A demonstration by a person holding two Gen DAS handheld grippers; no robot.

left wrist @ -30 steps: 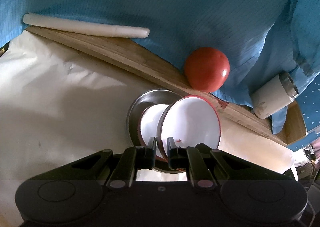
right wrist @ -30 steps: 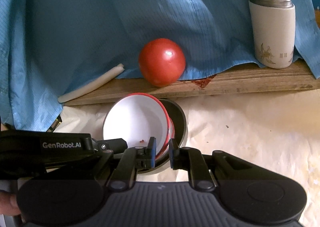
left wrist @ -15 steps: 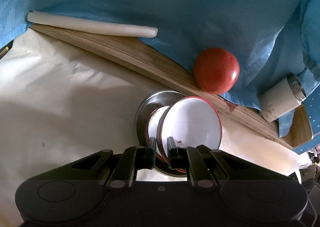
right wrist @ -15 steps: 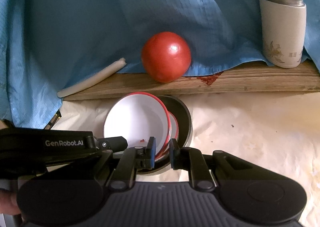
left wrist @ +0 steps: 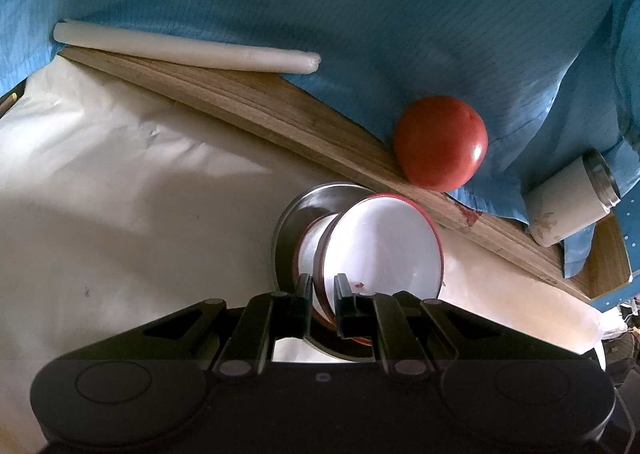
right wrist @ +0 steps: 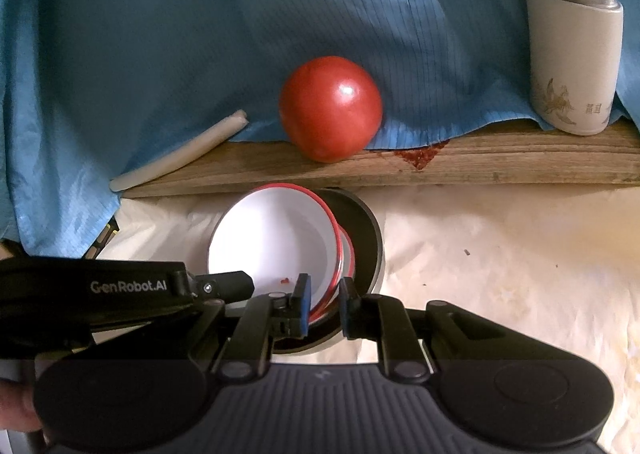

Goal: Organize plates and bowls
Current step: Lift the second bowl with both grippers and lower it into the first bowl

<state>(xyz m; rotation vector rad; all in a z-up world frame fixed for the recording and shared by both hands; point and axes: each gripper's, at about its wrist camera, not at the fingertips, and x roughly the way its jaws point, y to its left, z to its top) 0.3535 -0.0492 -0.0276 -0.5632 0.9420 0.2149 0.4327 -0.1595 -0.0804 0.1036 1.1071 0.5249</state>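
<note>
While tipped up on its edge: the red-rimmed white bowl (left wrist: 382, 250) leans inside a steel bowl (left wrist: 292, 222), with a second red-rimmed bowl (left wrist: 314, 242) nested behind it.
Bowl stack position: on the cream paper-covered counter (left wrist: 120, 182), just in front of the wooden board (right wrist: 480, 162).
Left hand-held gripper (left wrist: 322, 304): clenched on the near rim of the tipped white bowl, one finger either side of the rim.
Right hand-held gripper (right wrist: 324, 304): fingers straddle the near rims of the red-rimmed bowls; the gap looks wider than the rims, and whether it pinches them cannot be told.
Speck: a small red spot (right wrist: 285, 280) lies inside the white bowl near the rim.
Board: a tomato (right wrist: 330, 108), a white candle (left wrist: 184, 52) and a cream tumbler (right wrist: 572, 50) rest along it.
Backdrop: blue cloth (right wrist: 200, 34) drapes behind.
</note>
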